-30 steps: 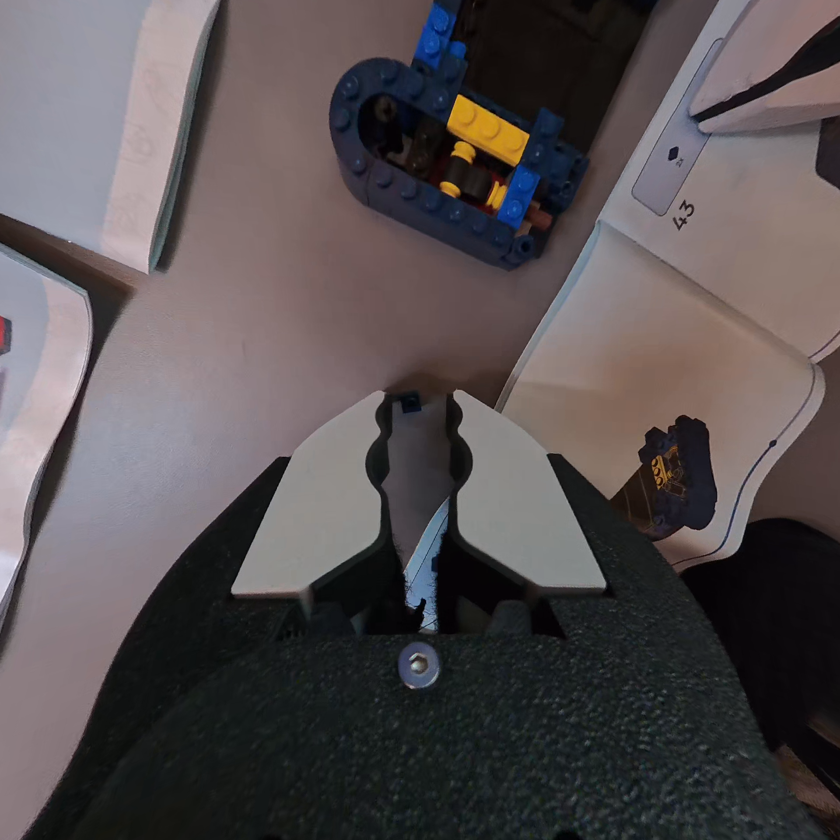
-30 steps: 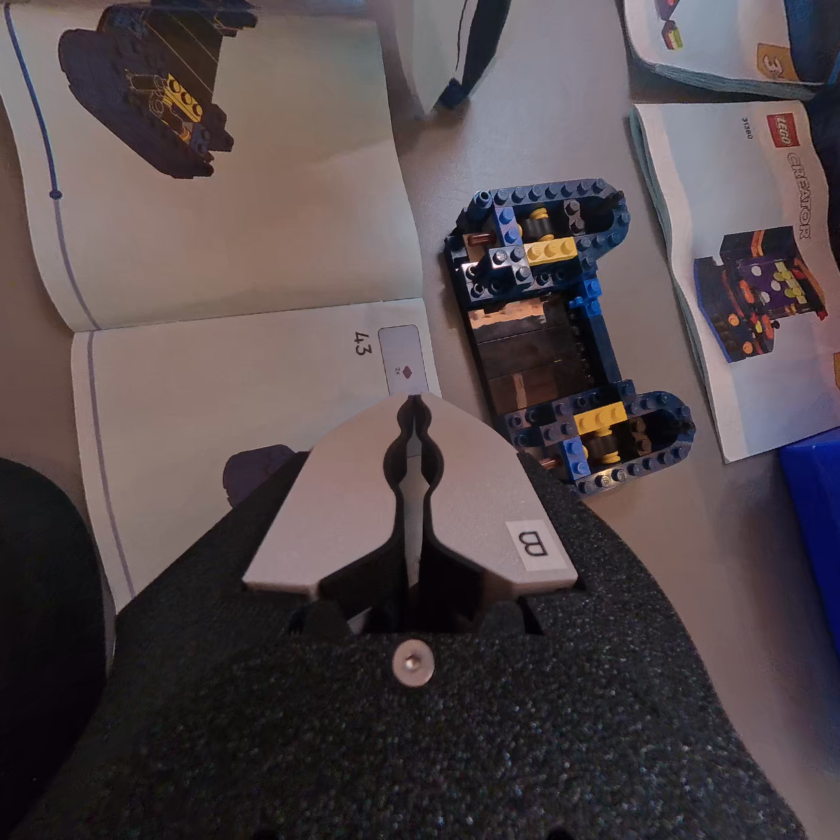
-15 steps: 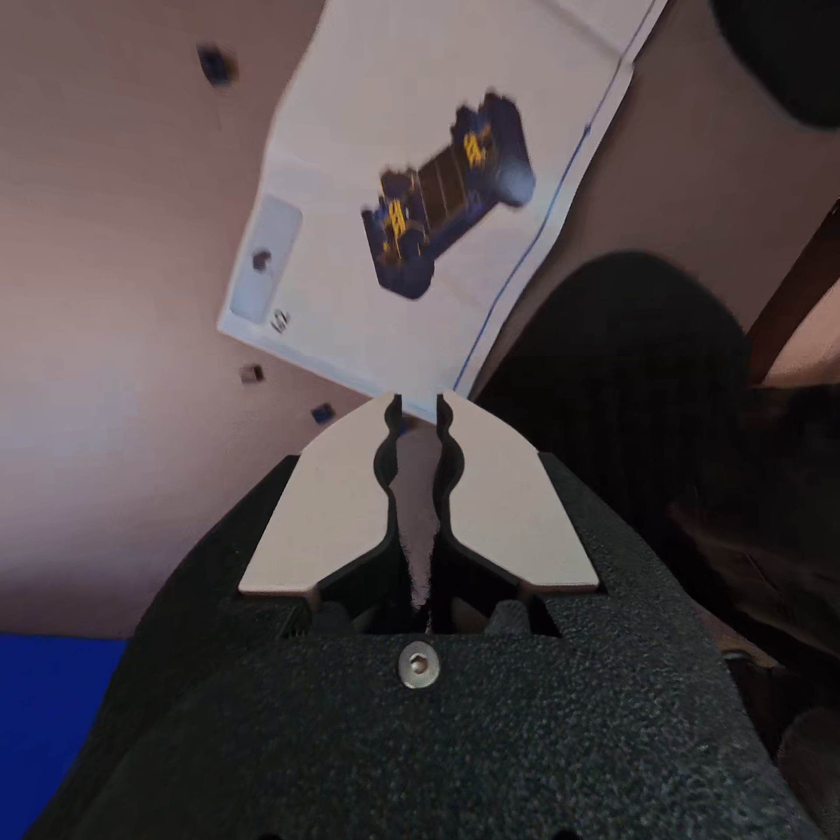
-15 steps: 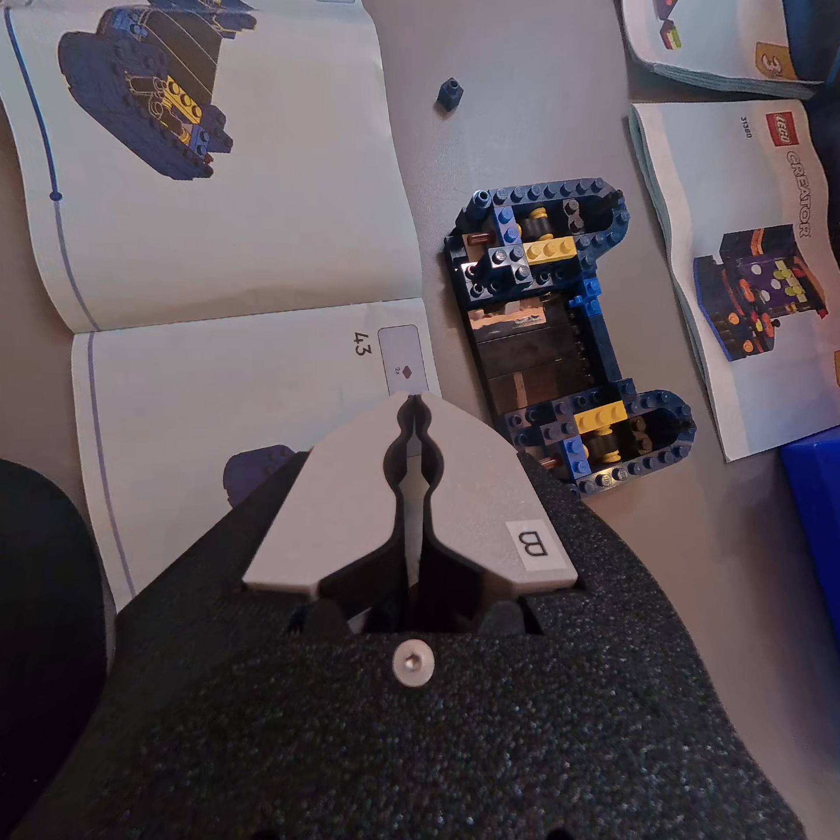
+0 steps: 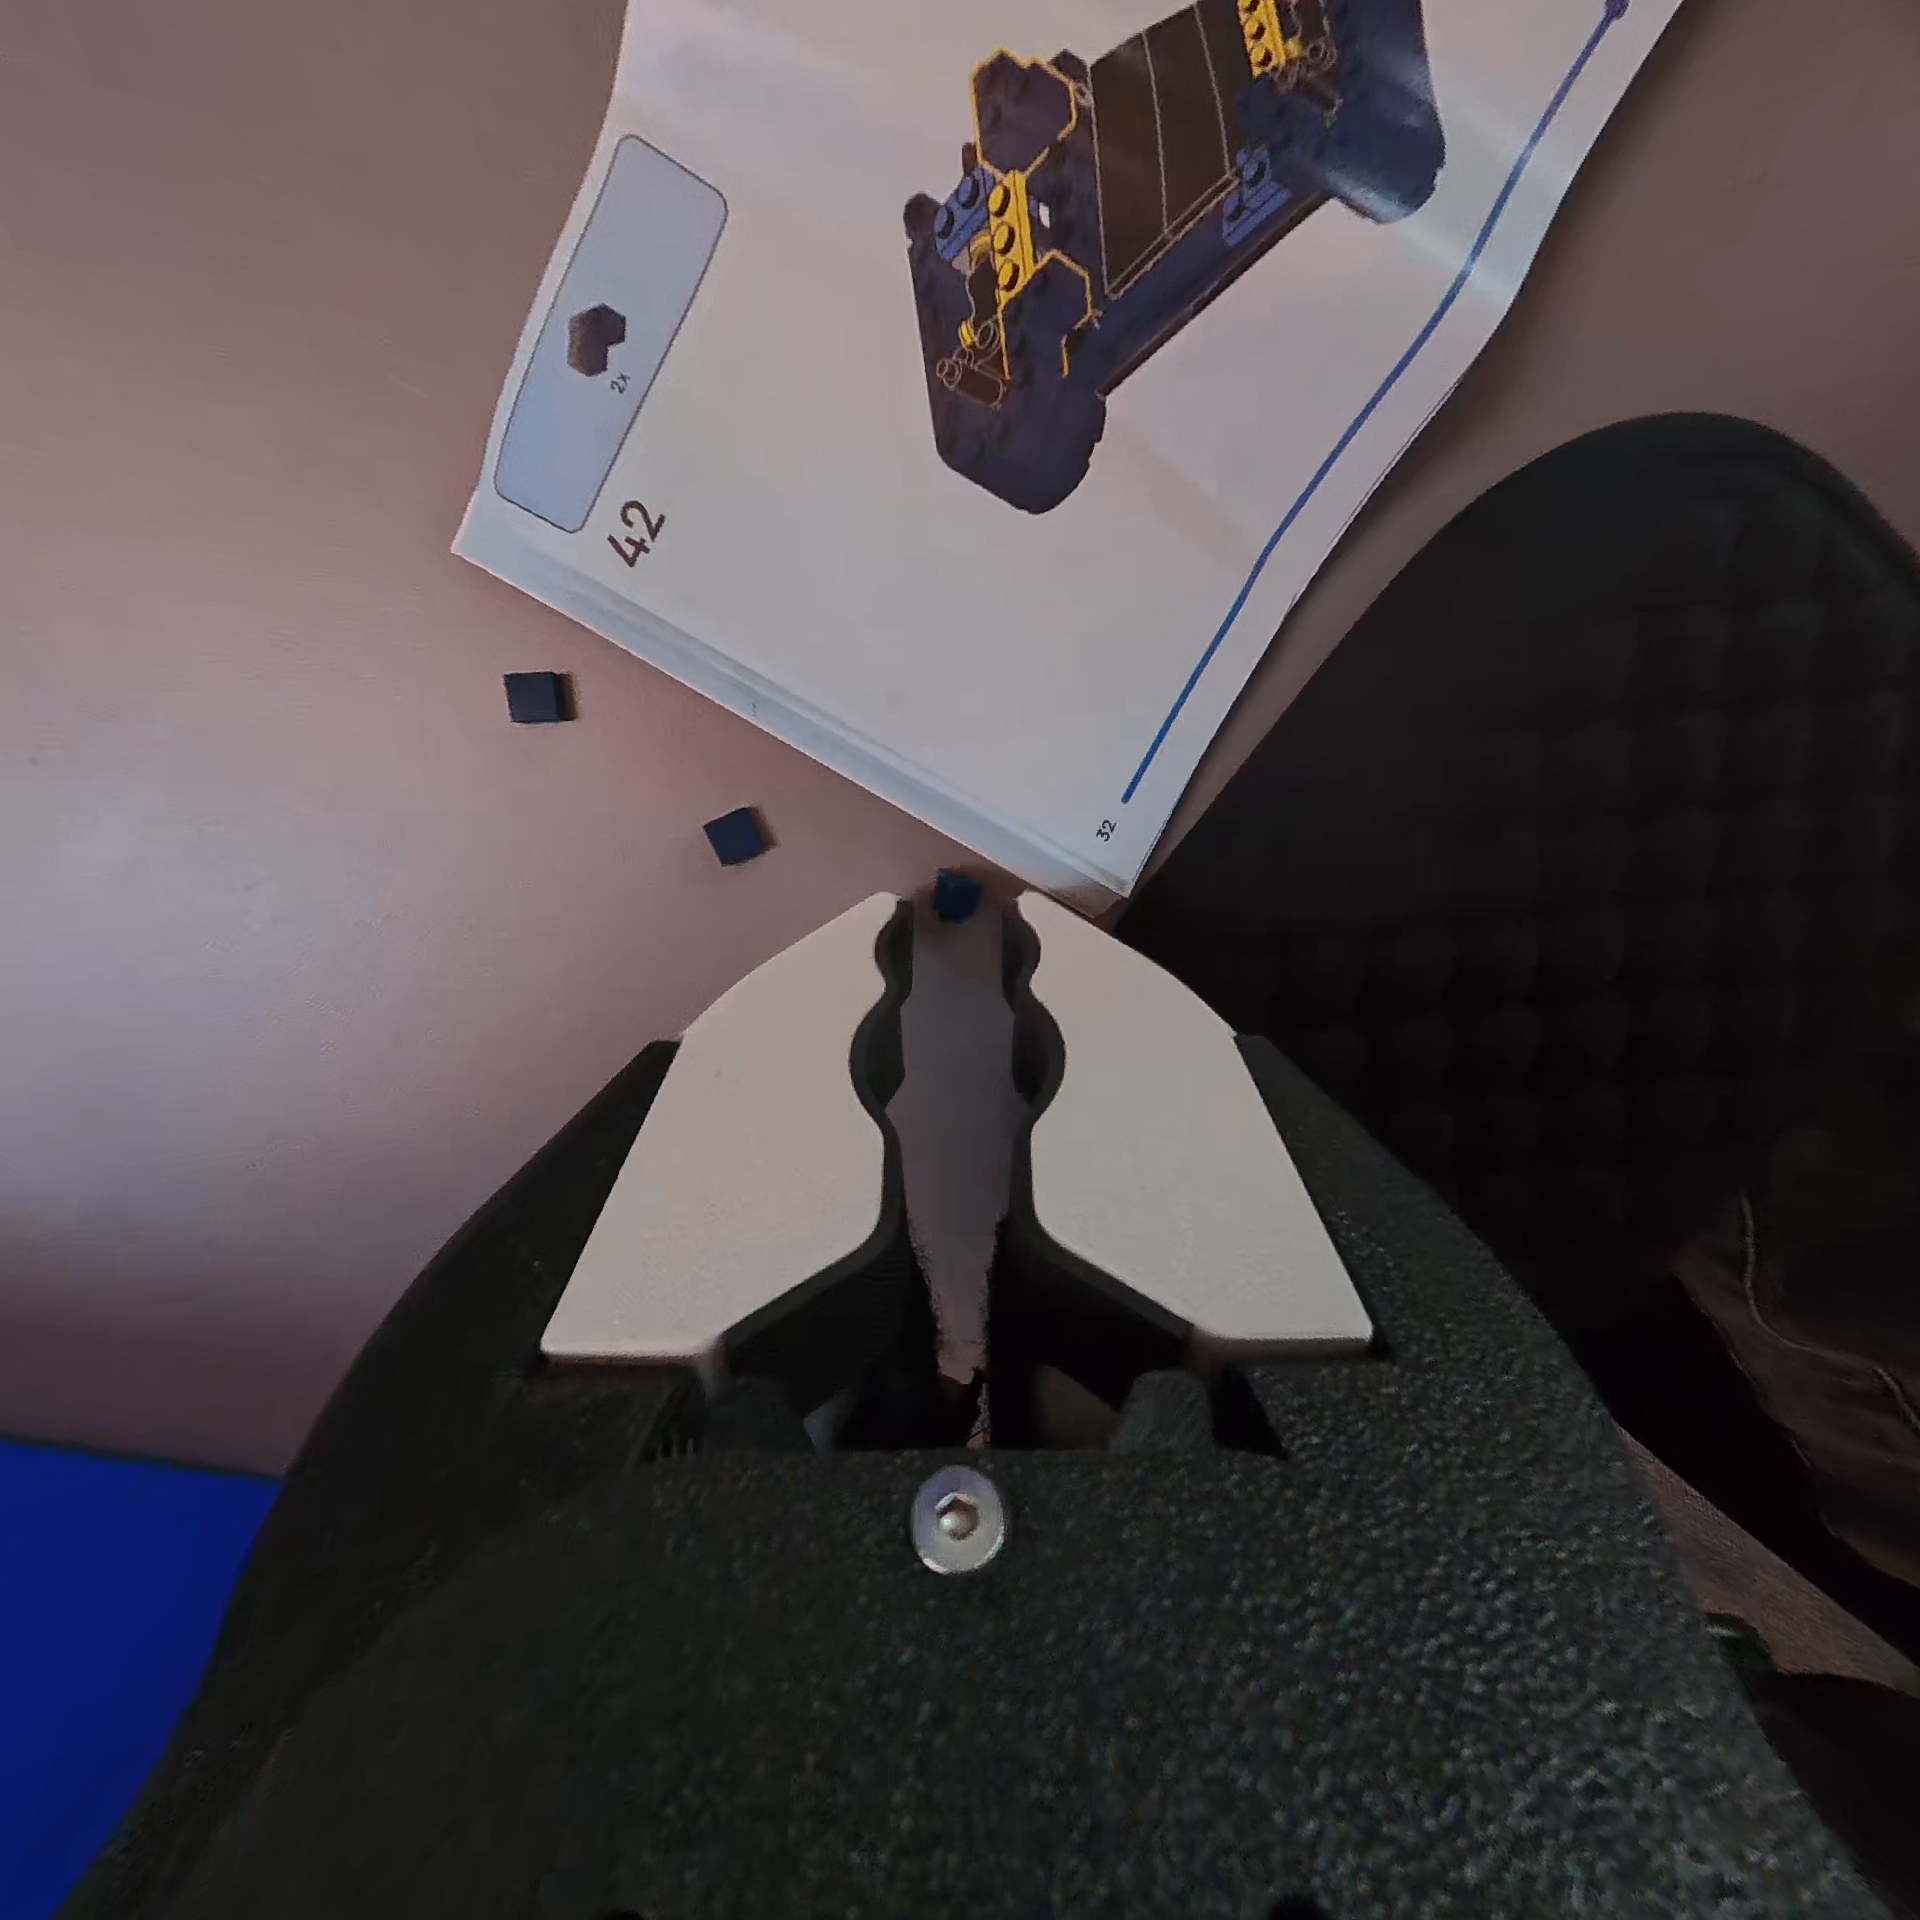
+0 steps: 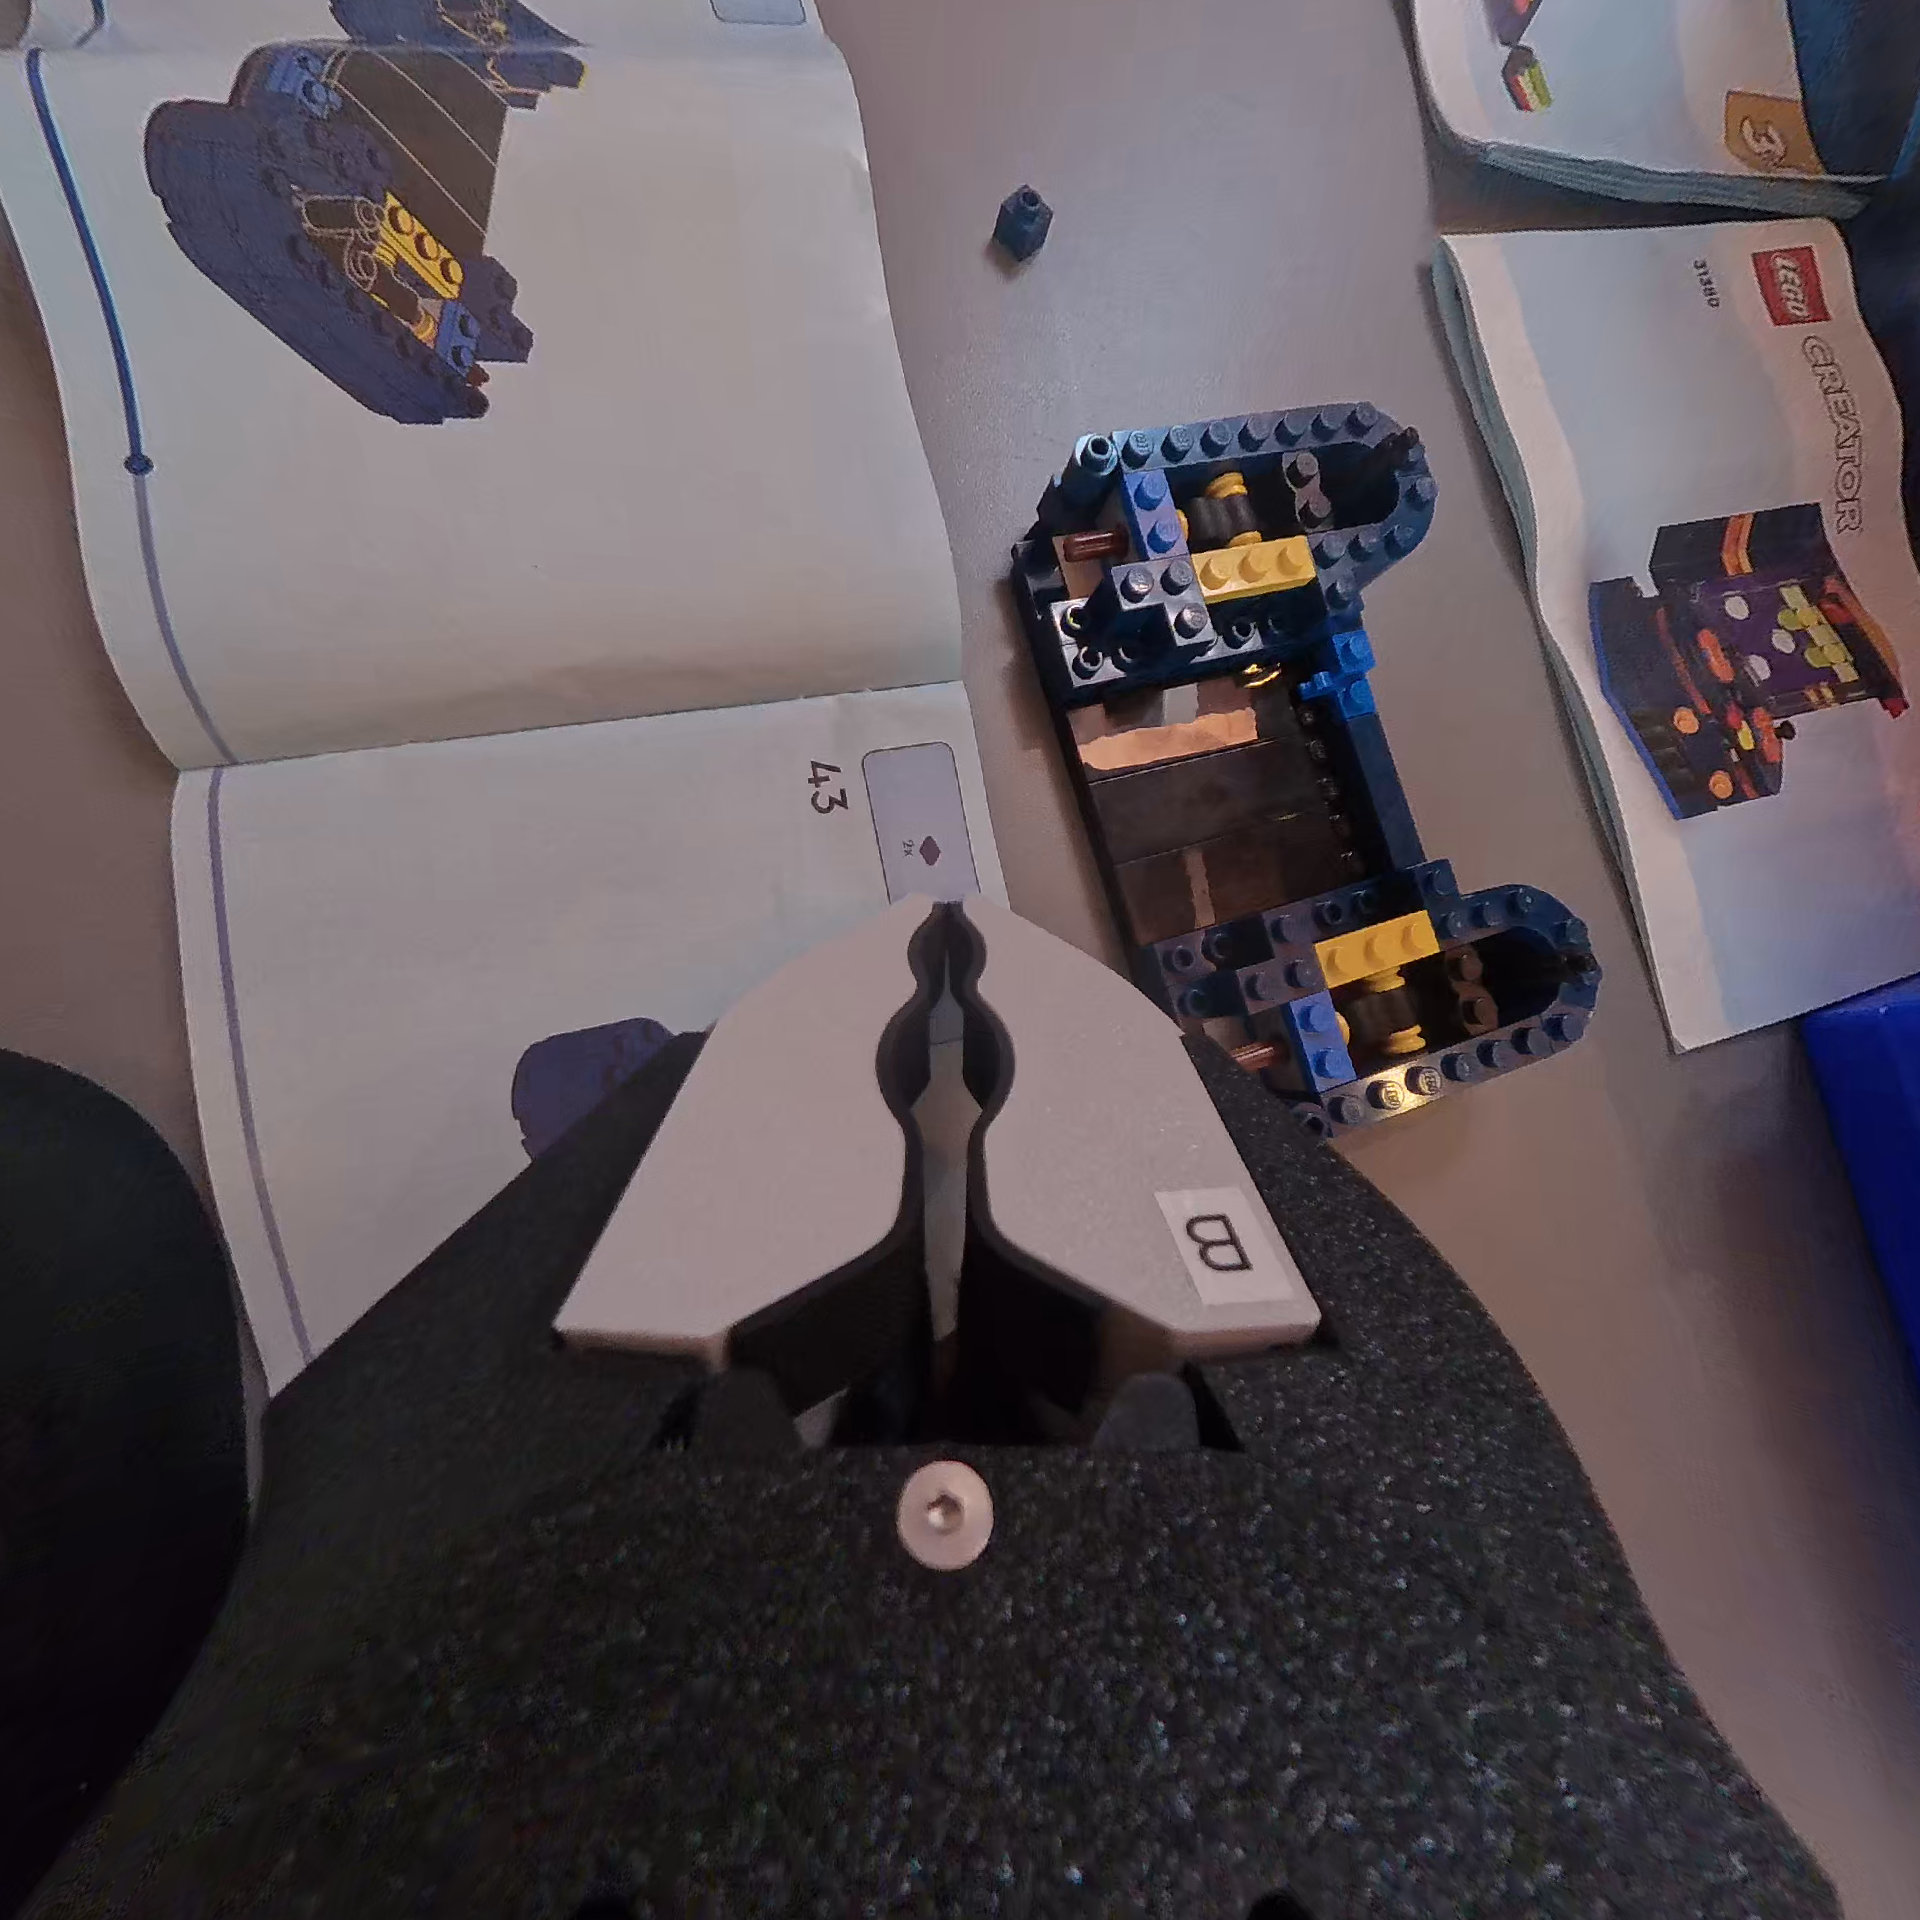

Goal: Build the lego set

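Left wrist view: my left gripper (image 5: 956,914) is parted, a small blue brick (image 5: 954,896) sitting loose between its tips, near the open booklet (image 5: 935,644). My right gripper (image 6: 948,914) is clenched on nothing above the booklet, brick model (image 6: 1299,758) just right.

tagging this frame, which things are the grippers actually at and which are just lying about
At the grippers: left gripper, open around a small blue brick, not pressing it; right gripper, shut, over the open booklet.
Lying about: two dark tiles, brick model, loose dark brick, closed booklets.
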Available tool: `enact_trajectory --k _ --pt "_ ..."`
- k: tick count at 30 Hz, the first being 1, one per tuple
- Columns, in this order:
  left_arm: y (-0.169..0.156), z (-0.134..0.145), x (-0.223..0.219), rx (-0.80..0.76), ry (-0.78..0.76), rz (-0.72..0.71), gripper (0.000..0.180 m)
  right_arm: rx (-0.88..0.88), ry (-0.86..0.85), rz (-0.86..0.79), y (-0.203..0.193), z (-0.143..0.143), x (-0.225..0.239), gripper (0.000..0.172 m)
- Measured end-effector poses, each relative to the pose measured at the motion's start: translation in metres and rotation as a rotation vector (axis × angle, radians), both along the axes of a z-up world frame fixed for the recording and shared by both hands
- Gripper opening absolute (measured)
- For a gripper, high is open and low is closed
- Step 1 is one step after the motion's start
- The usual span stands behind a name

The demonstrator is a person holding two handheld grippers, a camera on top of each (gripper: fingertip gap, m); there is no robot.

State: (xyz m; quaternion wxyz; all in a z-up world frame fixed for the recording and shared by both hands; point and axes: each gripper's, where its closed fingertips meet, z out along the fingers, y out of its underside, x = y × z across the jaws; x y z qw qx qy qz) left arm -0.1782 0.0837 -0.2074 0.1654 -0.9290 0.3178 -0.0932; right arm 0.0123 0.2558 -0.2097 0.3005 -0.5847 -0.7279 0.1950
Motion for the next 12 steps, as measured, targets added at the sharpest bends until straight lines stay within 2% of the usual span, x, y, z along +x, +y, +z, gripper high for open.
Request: enact_trajectory --k 2,4,5,7,9,10,12 --pt "0.001 -0.003 0.001 0.006 -0.02 -0.016 0.007 0.001 -0.002 0.0 0.0 0.0 0.0 0.0" --pt "0.009 0.008 0.003 0.062 -0.068 0.015 0.007 0.004 -0.005 0.0 0.0 0.0 0.0 0.0" --pt "0.021 0.022 0.005 0.145 -0.117 0.043 0.007 0.01 -0.008 0.001 0.0 0.001 0.0 0.0" --pt "0.053 0.074 0.018 0.422 -0.327 0.11 0.007 0.025 0.021 -0.005 0.0 0.008 -0.003 0.004" --pt "0.075 0.144 0.044 0.668 -0.746 0.164 0.007 0.032 0.143 0.001 -0.003 0.03 -0.015 0.011" --pt "0.079 0.174 0.057 0.72 -1.0 0.184 0.007 0.059 0.248 0.008 -0.005 0.049 -0.023 0.013" --pt "0.081 0.218 0.076 0.691 -1.55 0.223 0.007 0.192 0.557 0.009 -0.011 0.105 -0.036 0.015"
